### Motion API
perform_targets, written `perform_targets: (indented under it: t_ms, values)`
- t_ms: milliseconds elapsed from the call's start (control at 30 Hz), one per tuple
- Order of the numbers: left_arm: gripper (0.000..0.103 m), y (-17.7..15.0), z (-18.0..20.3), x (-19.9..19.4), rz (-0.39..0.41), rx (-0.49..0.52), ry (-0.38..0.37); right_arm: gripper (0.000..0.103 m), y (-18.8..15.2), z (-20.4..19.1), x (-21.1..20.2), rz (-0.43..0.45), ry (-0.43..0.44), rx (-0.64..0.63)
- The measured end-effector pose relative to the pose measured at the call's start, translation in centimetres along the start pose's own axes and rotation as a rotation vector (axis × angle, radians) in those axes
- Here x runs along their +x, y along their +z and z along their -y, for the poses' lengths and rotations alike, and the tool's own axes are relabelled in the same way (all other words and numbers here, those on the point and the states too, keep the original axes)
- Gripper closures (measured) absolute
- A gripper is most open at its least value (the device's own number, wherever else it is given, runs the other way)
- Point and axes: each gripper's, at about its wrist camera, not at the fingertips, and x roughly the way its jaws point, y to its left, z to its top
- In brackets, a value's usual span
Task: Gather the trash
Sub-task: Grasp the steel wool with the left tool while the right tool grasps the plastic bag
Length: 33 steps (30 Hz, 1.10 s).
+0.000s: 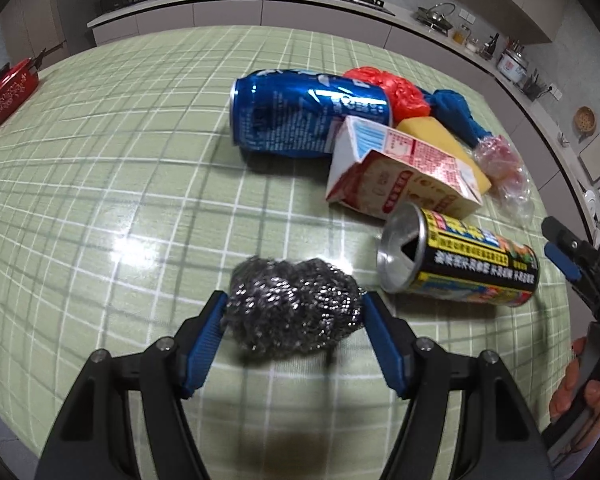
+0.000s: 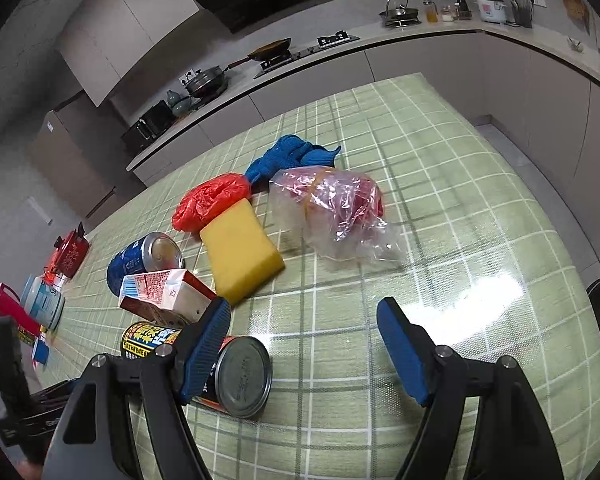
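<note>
Scourer of springy, light steel wool on the tabletop, bracketed across its middle by the left tongs, not visibly squeezed; right tongs wide open, empty.

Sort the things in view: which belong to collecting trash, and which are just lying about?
Trash: steel wool, blue can, carton, black can, red bag, clear bag.
Lying about: red pot, flask, wok.
</note>
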Motion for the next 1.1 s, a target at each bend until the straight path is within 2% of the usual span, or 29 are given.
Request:
perform_targets:
  t_ms: [233,433,667,767,933,1100]
  values:
    - [0.055,0.2,-0.5,-0.6,0.083,0.021,-0.020,0.026,0.2,0.5,-0.2,0.008,-0.014,-0.001]
    - [0.073,1.3,-0.8,-1.4,0.103,-0.003,-0.057,0.026,1.1,0.6,0.0,0.016,-0.020,-0.004]
    - [0.073,3.6,-0.7,-3.5,0.168,-0.037,-0.102,0.026,3.1,0.9,1.4,0.019,-0.031,-0.021]
    - [0.073,5.0,0.2,-4.1,0.204,-0.015,-0.108,0.026,4.3,1.2,2.0,0.028,-0.034,-0.027]
    - [0.073,7.7,2.3,-3.2,0.239,0.012,-0.130,0.026,6.2,1.2,3.9,0.021,-0.038,-0.048]
    - [0.073,8.7,3.5,-2.4,0.237,0.012,-0.139,0.025,7.3,1.1,5.6,0.004,-0.038,-0.064]
